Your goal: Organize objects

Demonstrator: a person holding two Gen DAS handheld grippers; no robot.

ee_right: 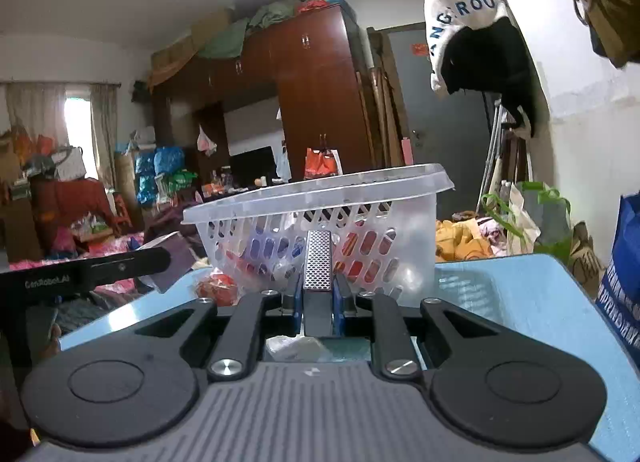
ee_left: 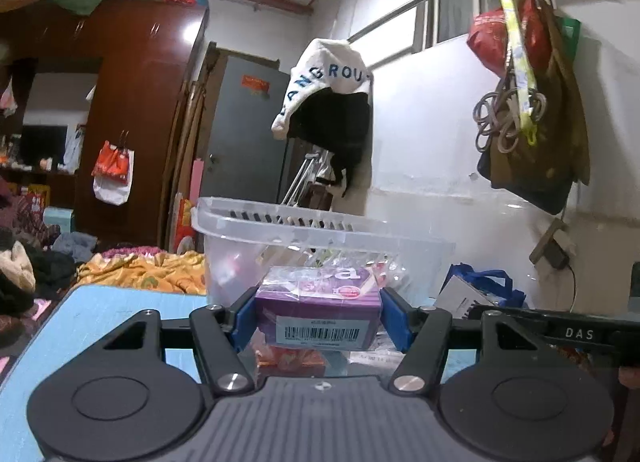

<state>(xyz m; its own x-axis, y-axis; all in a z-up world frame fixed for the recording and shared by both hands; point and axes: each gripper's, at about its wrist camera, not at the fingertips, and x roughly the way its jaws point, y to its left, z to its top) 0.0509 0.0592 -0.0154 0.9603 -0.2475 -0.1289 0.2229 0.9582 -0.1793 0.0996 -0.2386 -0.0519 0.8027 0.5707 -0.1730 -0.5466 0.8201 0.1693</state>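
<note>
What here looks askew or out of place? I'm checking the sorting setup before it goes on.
The clear basket sits tilted, its rim slanting rather than level on the blue table. A red packet lies loose outside it.

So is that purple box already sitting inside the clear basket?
No, the purple box is clamped in the left gripper, in front of the clear basket.

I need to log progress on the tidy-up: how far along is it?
Done: several packets already lie in the clear basket. In hand: the left gripper holds a purple box; the right gripper holds a thin perforated bar. Left: both still need placing, plus a red packet on the table.
</note>
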